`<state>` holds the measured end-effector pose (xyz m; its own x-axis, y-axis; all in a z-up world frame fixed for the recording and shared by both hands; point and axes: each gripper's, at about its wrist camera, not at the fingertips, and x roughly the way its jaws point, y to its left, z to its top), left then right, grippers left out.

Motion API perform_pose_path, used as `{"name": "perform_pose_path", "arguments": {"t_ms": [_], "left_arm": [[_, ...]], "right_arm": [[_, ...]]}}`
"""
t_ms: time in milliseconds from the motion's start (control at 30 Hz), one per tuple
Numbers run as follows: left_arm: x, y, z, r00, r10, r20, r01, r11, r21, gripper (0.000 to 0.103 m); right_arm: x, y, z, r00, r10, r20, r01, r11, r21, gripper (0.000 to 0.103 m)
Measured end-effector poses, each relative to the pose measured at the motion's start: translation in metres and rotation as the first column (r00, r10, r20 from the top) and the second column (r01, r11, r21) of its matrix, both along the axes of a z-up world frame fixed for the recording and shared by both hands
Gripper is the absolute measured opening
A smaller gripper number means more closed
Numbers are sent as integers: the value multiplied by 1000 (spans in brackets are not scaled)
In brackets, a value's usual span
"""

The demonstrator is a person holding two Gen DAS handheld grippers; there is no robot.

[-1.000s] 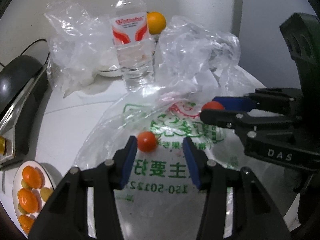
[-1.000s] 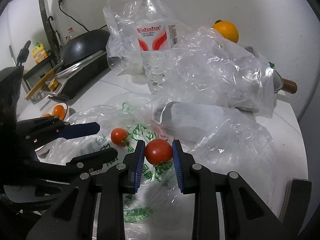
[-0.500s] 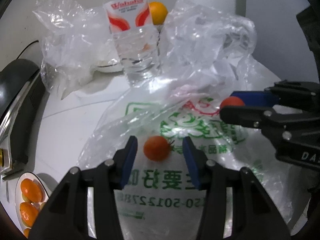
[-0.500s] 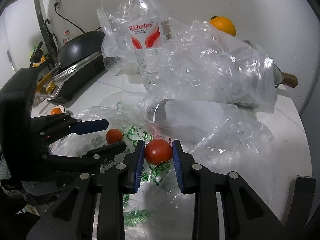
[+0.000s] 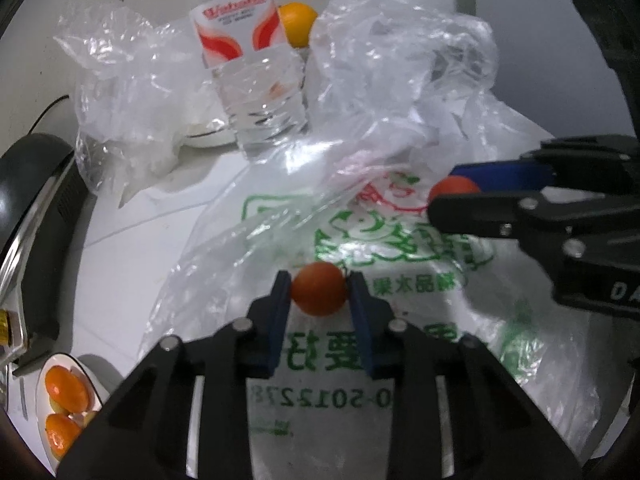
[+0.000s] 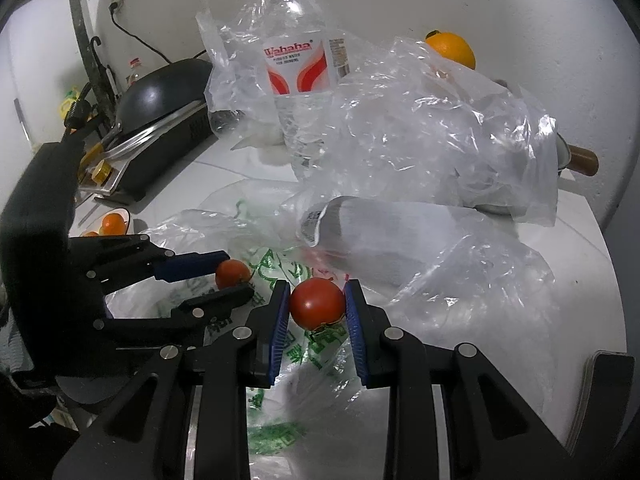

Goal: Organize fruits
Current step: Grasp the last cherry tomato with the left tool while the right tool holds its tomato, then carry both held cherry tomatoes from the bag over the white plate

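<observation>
Left wrist view, tongs: the left tongs [image 5: 319, 294] had just been closing and now pinched a small orange-red tomato [image 5: 319, 294] between their blue pads, low over the printed plastic bag [image 5: 400, 292].
Left wrist view, other tongs: the right tongs [image 5: 452, 196] reached in from the right edge, with a second red tomato [image 5: 454, 187] caught between their tips.
Left wrist view, surroundings: a labelled water bottle [image 5: 256, 76] stood behind the bag, an orange [image 5: 298, 24] beyond it, crumpled clear plastic on either side, and a plate of orange fruit [image 5: 64, 400] at the lower left of the white tabletop [image 5: 132, 240].

Right wrist view, tongs: the right tongs [image 6: 317, 309] were closed down on the redder tomato [image 6: 317, 309], both pads pressing its sides just above the bag [image 6: 280, 276].
Right wrist view, other tongs: the left tongs [image 6: 236, 280] came in from the left, holding the smaller tomato [image 6: 233, 273].
Right wrist view, surroundings: the bottle [image 6: 304, 92] and orange [image 6: 452, 53] sat behind heaped clear plastic; the fruit plate [image 6: 112, 222] lay well to the left.

Risk, grip: round smooth tomatoes might roll out of narrow pads if tilted, or split if squeezed harder.
Risk, bag: loose film under each fruit might snag on the tips and lift along.
Risk, crowding: the two tongs sat near each other and might knock together on the way to the plate.
</observation>
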<state>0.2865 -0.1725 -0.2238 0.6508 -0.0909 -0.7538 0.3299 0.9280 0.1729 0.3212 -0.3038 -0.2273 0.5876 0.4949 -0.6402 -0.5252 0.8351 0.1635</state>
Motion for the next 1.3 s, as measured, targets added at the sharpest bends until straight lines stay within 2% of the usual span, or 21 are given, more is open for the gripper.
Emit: {"name": "perform_pose_path", "arguments": {"t_ms": [633, 867, 1300], "left_arm": [[-50, 4, 47, 997, -38, 63, 43, 995, -93, 30], [-81, 9, 64, 994, -37, 98, 47, 994, -100, 30], [-112, 30, 77, 991, -22, 130, 37, 992, -118, 30]], "right_arm": [[-39, 14, 25, 998, 0, 59, 2, 1000, -23, 30], [-59, 19, 36, 997, 1, 83, 2, 1000, -28, 30], [-95, 37, 53, 992, 15, 123, -10, 999, -45, 30]]}}
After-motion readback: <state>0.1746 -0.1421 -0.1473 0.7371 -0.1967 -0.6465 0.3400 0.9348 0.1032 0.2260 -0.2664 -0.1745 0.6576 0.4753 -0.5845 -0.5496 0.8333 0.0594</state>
